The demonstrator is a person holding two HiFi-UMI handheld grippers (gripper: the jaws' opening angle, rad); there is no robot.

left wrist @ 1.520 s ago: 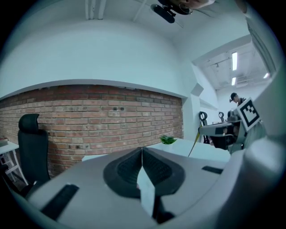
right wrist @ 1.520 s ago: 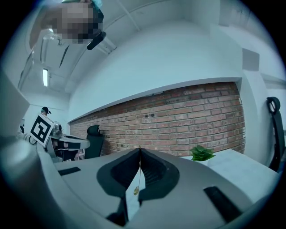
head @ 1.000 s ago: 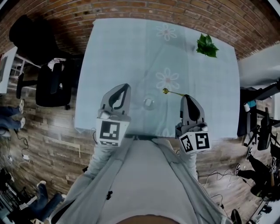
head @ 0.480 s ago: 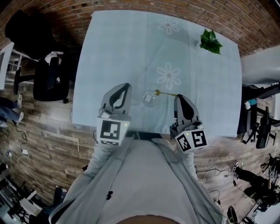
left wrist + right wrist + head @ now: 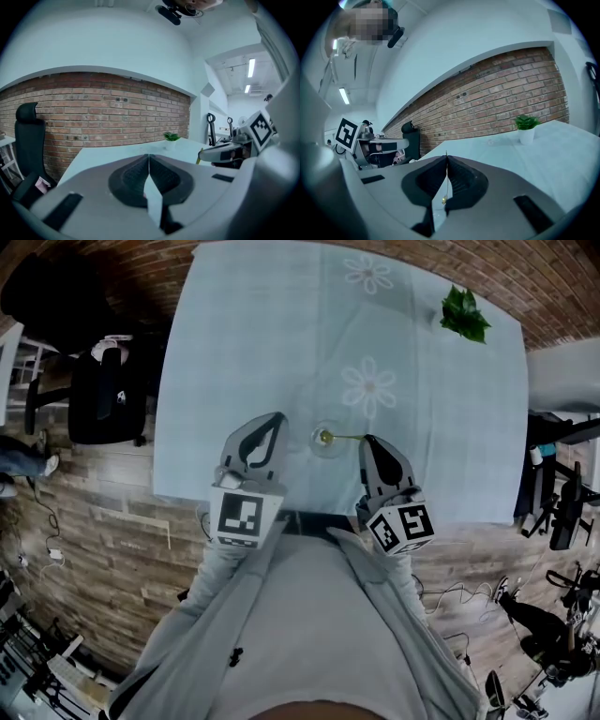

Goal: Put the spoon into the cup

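In the head view a small clear glass cup (image 5: 327,441) stands near the front edge of the pale blue table (image 5: 281,324). My right gripper (image 5: 367,440) is just right of the cup and is shut on the handle of a thin gold spoon (image 5: 345,437). The spoon lies level, and its bowl reaches over the cup's rim. The right gripper view shows the handle (image 5: 446,187) pinched between the closed jaws. My left gripper (image 5: 274,418) hovers left of the cup, shut and empty, its jaws meeting in the left gripper view (image 5: 149,157). Both gripper views hide the cup.
A small potted plant (image 5: 464,315) stands at the table's far right corner. A black office chair (image 5: 98,395) is on the wooden floor to the left. A brick wall (image 5: 108,117) runs behind the table. Flower prints (image 5: 368,386) mark the cloth.
My right gripper has moved left and down with the spoon. Its bowl, which was to the right of the cup, now sits over the rim. The left gripper sank slightly.
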